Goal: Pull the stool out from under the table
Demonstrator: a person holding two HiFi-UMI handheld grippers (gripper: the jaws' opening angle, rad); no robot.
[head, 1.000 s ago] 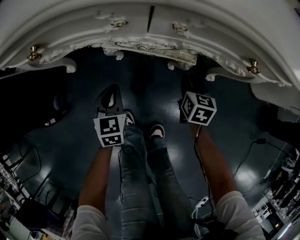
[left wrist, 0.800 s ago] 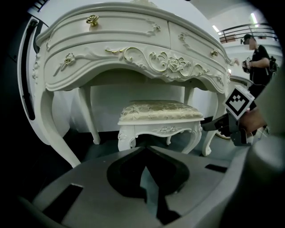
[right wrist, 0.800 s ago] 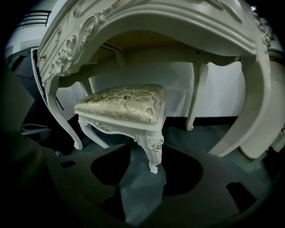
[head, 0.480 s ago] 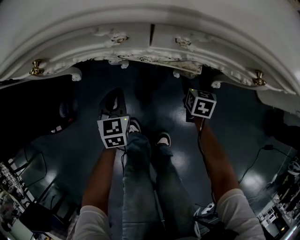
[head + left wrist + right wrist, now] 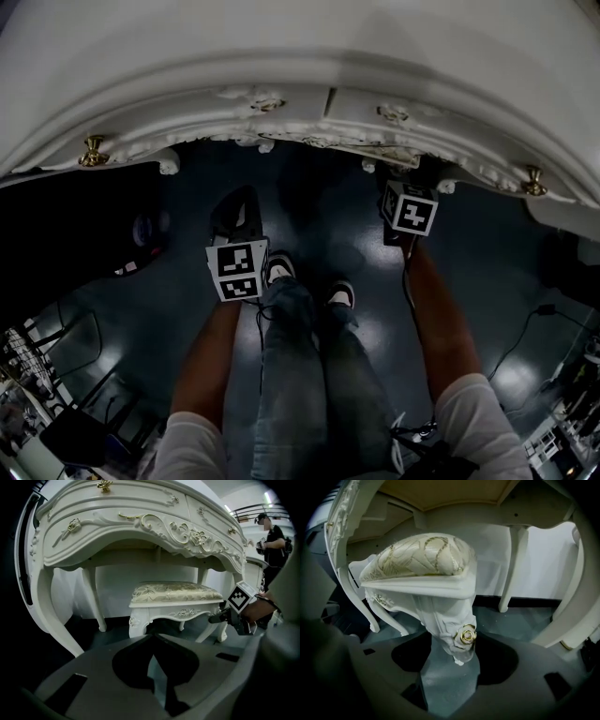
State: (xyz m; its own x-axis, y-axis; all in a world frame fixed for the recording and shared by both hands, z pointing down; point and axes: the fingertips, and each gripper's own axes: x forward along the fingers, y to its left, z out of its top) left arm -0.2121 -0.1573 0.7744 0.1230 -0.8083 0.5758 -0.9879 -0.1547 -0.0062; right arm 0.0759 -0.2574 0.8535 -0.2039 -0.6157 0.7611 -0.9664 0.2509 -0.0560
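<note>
- Reaching toward one white carved dressing table [image 5: 140, 524], the person holds two grippers, each carrying one cube of square markers.
- One white carved stool [image 5: 176, 603] with a cream cushion patterned in gold stands under the table, between its legs. In the head view the table top hides it.
- The left gripper [image 5: 153, 641] has its jaws pressed together with nothing between them. It points down at a slant in front of the stool, well apart from it.
- The right gripper [image 5: 454, 644] has just been opening its jaws, and they stand wide apart. One corner leg of the stool, marked by a single gold rose [image 5: 466, 637], sits in the gap, and neither pad presses on it.
- In the left gripper view, the right gripper is just beside the stool's front right corner.
- The head view shows two brass knobs [image 5: 92, 148] on the table front and two white-toed shoes [image 5: 279, 270] on the dark glossy floor [image 5: 178, 309].
- One person in dark clothes [image 5: 274, 536] stands in the background.
</note>
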